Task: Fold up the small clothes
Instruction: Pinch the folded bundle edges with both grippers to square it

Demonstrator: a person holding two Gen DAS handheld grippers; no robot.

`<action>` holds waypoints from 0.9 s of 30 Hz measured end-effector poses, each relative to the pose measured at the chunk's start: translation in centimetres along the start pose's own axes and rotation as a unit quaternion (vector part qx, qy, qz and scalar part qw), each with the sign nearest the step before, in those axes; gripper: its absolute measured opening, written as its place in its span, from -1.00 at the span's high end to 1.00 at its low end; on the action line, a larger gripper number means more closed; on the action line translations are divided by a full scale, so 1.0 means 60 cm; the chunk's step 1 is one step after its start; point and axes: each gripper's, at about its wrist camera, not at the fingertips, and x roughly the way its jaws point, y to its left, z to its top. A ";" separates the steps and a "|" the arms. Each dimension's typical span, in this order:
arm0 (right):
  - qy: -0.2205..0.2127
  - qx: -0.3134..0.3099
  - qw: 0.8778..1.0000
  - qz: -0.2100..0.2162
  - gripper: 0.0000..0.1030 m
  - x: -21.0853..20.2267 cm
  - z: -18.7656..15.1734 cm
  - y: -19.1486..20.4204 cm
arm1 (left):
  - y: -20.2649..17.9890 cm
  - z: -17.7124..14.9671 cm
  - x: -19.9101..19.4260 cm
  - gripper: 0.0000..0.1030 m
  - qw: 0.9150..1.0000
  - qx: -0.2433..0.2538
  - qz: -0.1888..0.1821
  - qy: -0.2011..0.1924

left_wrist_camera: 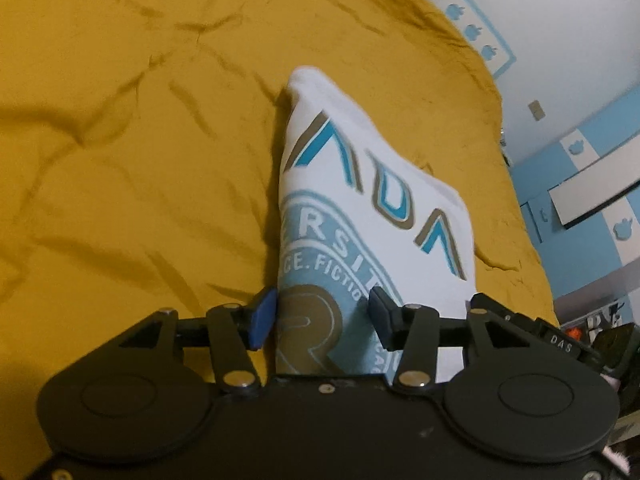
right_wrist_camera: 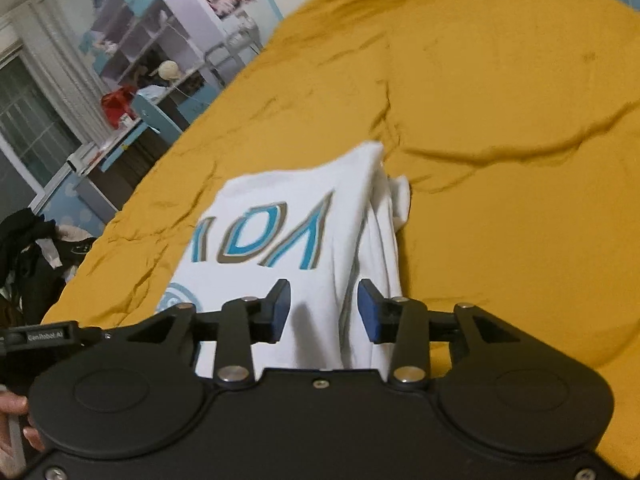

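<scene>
My left gripper (left_wrist_camera: 322,316) has its blue-padded fingers (left_wrist_camera: 262,318) spread apart, with the white T-shirt (left_wrist_camera: 360,208) running up between them. The printed side faces up, showing teal and grey lettering and part of a round teal emblem. The cloth fills the gap, but I cannot tell whether the pads press on it or only stand beside it.

My right gripper (right_wrist_camera: 325,308) is likewise parted, its fingers (right_wrist_camera: 280,308) on either side of a bunched fold of the same T-shirt (right_wrist_camera: 288,216). Again the fabric passes between the pads, and I cannot tell whether it is pinched.

The shirt lies on the mustard-yellow bedspread (left_wrist_camera: 120,140), which is creased all over (right_wrist_camera: 500,100). In the right wrist view the garment is folded lengthwise, with a white sleeve or hem sticking out at its far right edge.

Past the bed's edge, that view shows a shelf unit (right_wrist_camera: 132,40) against the wall.
</scene>
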 end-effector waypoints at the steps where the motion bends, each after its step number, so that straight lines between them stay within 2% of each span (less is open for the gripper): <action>1: 0.003 0.001 1.000 0.003 0.53 0.005 -0.001 -0.001 | 0.002 -0.002 0.005 0.12 1.000 -0.004 0.001 0.002; 2: 0.001 -0.003 1.000 -0.003 0.83 0.007 -0.003 0.000 | 0.002 -0.003 0.007 0.14 1.000 -0.006 0.002 0.000; 7: -0.041 -0.043 0.998 -0.023 0.88 -0.027 0.001 0.021 | -0.002 -0.002 0.002 0.11 1.000 0.015 -0.004 -0.006; 11: 0.002 -0.033 0.999 -0.043 0.91 0.018 -0.015 -0.007 | 0.011 -0.005 0.024 -0.01 1.000 0.012 0.002 0.004; 13: 0.006 -0.001 0.999 -0.034 0.90 0.028 -0.022 -0.027 | 0.012 -0.004 0.025 0.00 1.000 0.009 0.000 0.005; 15: 0.002 0.014 1.000 -0.026 0.86 0.019 -0.019 -0.028 | 0.004 0.003 0.014 0.09 1.000 0.016 -0.003 0.001; 16: -0.002 0.007 1.000 -0.027 0.83 0.012 -0.016 -0.023 | -0.002 0.008 0.008 0.09 1.000 0.021 0.003 -0.004; 17: -0.014 -0.001 1.000 -0.025 0.68 0.001 -0.011 -0.014 | -0.008 0.012 -0.001 0.09 1.000 0.028 0.006 -0.013; 18: -0.030 -0.011 0.999 -0.018 0.61 -0.011 -0.007 -0.005 | -0.015 0.019 -0.010 0.08 0.999 0.034 0.004 -0.027; 22: -0.076 -0.068 0.995 -0.001 0.61 -0.035 0.020 0.040 | -0.048 0.042 -0.027 0.00 0.995 0.069 -0.005 -0.076; 25: -0.065 -0.081 0.994 0.010 0.61 -0.011 0.038 0.060 | -0.071 0.056 0.001 -0.04 0.993 0.092 -0.006 -0.069; 27: -0.056 -0.086 0.995 -0.001 0.61 0.017 0.047 0.059 | -0.077 0.064 0.029 -0.03 0.994 0.096 0.004 -0.058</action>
